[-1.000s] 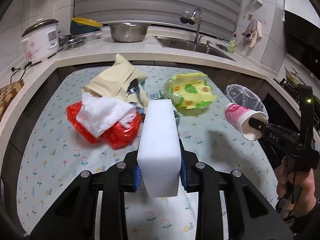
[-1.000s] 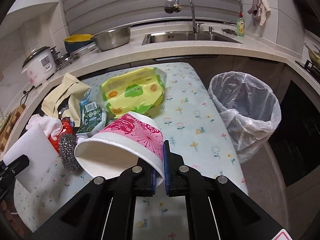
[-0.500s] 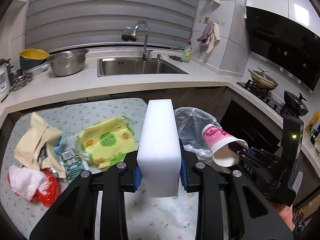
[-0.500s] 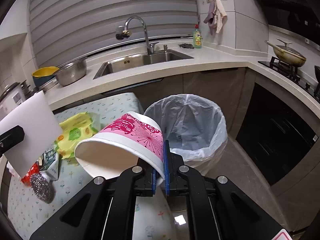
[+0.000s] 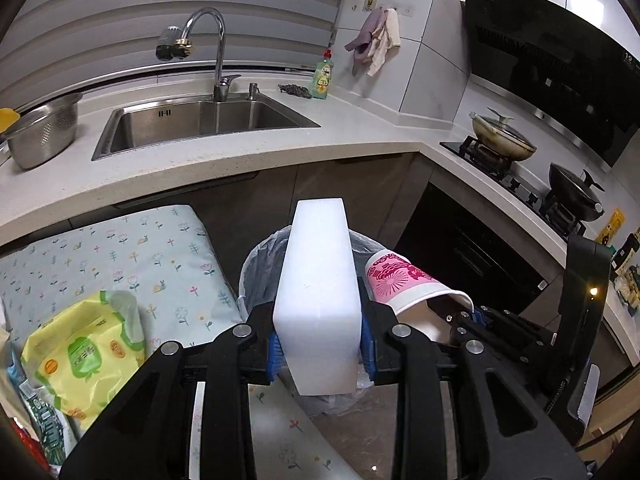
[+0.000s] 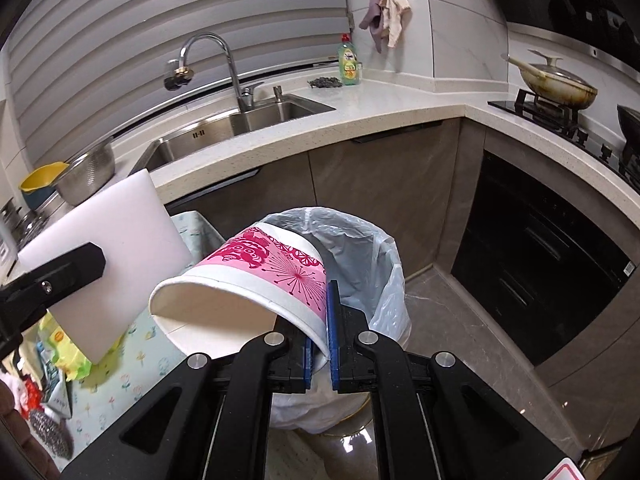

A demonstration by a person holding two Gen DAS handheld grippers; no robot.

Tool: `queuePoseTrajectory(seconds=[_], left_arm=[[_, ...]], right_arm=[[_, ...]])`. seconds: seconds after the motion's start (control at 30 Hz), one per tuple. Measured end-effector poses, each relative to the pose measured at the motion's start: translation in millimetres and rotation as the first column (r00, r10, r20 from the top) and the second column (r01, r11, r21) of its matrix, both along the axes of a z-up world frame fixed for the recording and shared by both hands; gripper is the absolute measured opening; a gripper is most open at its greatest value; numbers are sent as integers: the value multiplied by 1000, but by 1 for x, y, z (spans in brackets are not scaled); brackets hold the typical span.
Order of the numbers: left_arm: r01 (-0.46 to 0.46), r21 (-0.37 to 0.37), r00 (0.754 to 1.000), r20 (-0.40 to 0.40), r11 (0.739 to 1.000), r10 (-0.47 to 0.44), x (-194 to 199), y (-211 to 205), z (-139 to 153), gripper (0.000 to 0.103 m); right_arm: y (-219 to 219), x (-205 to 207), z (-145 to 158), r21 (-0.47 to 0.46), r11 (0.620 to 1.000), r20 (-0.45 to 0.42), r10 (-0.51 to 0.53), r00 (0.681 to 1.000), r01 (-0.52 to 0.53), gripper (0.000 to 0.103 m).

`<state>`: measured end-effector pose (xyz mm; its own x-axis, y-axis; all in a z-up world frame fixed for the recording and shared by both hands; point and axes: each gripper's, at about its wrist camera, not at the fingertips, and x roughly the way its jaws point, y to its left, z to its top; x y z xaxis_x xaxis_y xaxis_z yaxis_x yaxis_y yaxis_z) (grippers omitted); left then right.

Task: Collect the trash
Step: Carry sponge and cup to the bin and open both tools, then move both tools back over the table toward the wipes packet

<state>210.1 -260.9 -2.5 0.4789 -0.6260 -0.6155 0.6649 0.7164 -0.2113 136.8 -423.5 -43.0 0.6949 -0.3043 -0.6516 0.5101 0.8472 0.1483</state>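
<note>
Over the lined trash bin you've got both loads: left tongs clamped on the white foam block, right tongs pinched nearly shut on the rim of the pink paper cup. Block hangs above the bin's near-left edge, cup beside it w/ its mouth facing back toward you (base points at the bin). Risks, as I read it: the block sits close to the rim, so letting go there could bounce it off the liner onto the floor. The cup is light and held by one thin wall; it may cling to a pad or tumble sideways. The two are near each other, so they could knock together. Wipes pack etc. remain on the tabletop.
</note>
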Motion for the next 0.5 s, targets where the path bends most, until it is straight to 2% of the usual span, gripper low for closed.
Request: queuePoseTrajectory(seconds=[0.1,0.2,0.23,0.3,0.37,0.5], left_arm=[[13,14,1000,-20,1000,-13,13,-11,-8,31],[4,0,999,-40,1000,-4,25,-17,-14,48],[-3,-6,999,-41,1000,2,28,-17,-14,53],[-14,-10,999,-32,1000,14,31,-15,-13,55],[-22,-10,999,-25,1000,22,31,-11,-11,63],[-58,-19,998,6,998,58,29,2,-2,70]], right_arm=[[-11,10,-7,44,999,3,-6,1000,6,10],[-20,17,-11,88,996,9,-13,1000,12,18],[-21,19,-10,92,996,11,-19,1000,18,25],[-19,19,-8,80,996,21,-27,999,25,33],[-15,19,-4,58,998,31,-29,999,27,49],[-8,19,7,37,999,43,-9,999,8,50]])
